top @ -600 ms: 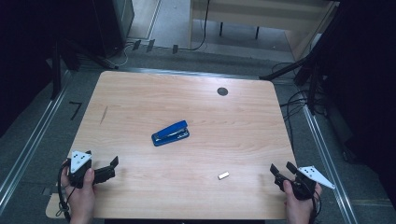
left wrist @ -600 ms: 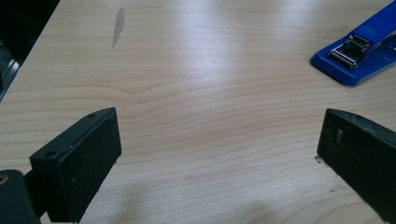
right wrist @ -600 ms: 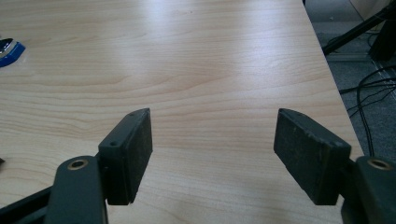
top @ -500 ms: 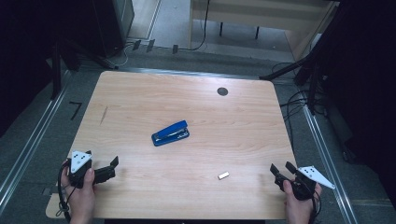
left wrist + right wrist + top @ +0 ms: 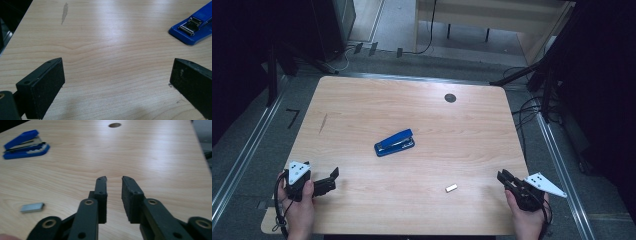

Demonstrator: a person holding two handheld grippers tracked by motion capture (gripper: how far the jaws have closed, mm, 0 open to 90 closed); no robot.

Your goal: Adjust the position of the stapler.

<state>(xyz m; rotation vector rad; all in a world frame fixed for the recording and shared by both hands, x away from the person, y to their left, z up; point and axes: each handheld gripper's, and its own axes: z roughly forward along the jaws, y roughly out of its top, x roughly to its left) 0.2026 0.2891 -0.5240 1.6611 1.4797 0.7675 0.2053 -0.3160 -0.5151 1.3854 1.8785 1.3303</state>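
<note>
Blue stapler [image 5: 395, 142] flat mid-table, small silver staple block [image 5: 451, 188] lying nearer the front edge

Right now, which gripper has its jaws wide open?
The left gripper: its jaws stand wide apart, nothing between. The right gripper's jaws leave just a narrow gap.

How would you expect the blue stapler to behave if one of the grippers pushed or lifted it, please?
The blue stapler lies flat on its long base, so it should slide rather than roll or tip. Its top arm looks slightly raised in the right gripper view, so it may flex shut when squeezed. The glossy shell could be slippery.
</note>
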